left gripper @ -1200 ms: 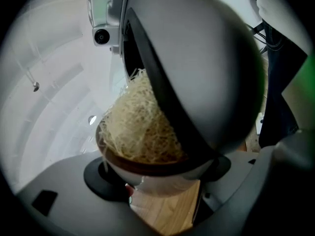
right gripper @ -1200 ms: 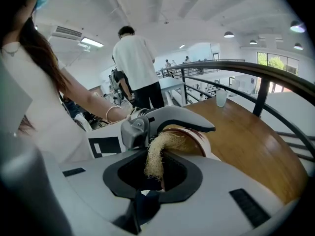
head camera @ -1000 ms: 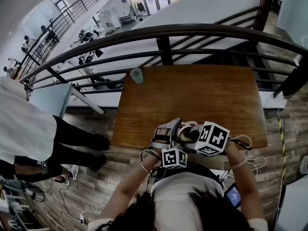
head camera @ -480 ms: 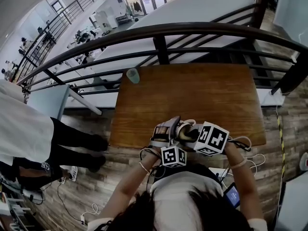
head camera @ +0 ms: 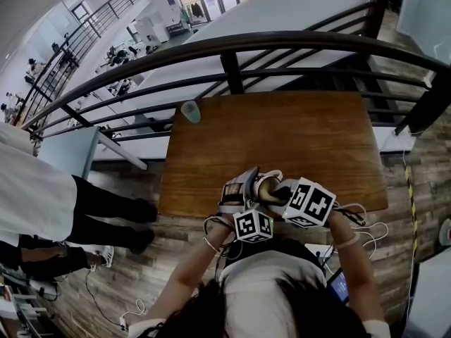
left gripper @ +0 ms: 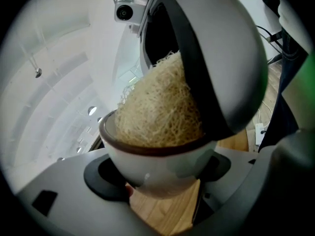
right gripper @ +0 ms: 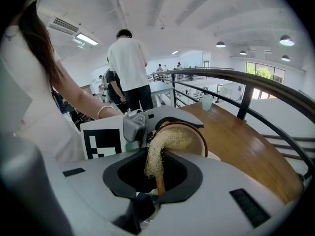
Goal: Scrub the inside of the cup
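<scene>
From where I stand, the white ceramic cup with a brown rim (left gripper: 147, 163) is held over the six o'clock edge of the brown wooden table (head camera: 303, 139). The left gripper (head camera: 243, 189) has it clamped across its round belly, jaws spread wide. The right gripper (head camera: 285, 196) is nearly closed on the thin wooden stick of a pale fibrous loofah scrubber (right gripper: 160, 154). In the head view the stick runs from four o'clock toward ten, into the cup's mouth, and the wad fills the bowl. The cup looks glossy, likely slippery.
</scene>
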A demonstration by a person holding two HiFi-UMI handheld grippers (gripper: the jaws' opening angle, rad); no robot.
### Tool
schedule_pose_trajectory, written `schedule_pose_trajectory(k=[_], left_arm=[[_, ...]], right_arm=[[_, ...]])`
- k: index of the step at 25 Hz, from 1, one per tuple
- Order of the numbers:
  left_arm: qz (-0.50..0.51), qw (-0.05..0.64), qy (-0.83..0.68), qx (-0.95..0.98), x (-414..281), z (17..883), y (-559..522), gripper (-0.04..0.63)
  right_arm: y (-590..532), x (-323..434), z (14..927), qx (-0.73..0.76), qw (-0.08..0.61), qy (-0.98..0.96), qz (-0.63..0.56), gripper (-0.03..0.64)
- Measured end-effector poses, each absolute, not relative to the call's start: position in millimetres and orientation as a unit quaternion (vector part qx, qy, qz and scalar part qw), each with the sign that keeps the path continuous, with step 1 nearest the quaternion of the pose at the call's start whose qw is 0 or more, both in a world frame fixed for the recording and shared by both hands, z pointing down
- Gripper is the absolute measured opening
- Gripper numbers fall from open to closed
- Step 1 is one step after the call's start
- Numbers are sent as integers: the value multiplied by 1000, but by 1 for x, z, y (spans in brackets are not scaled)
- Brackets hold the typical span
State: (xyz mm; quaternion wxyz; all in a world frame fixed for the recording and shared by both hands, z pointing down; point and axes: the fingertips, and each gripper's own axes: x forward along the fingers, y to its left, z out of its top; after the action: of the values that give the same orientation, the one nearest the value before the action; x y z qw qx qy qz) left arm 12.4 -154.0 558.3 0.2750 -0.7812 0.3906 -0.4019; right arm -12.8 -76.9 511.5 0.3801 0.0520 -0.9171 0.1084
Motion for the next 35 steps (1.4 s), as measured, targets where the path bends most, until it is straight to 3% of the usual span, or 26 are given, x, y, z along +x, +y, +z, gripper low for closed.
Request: schedule_pose_trajectory(k=[10,24,35], left_arm=[[-395,233,410,-788,14,561,-158,403],[-353,112,460,-807,5,545,-166,403],[-325,74,476,-814,-4,558,-183,403]], right_arm=[[-82,-6,508,87,356,-925,106,75],[-99,-6,488,155,294,-939,87,75],[-119,-1,474,200,250,-943,87,75]])
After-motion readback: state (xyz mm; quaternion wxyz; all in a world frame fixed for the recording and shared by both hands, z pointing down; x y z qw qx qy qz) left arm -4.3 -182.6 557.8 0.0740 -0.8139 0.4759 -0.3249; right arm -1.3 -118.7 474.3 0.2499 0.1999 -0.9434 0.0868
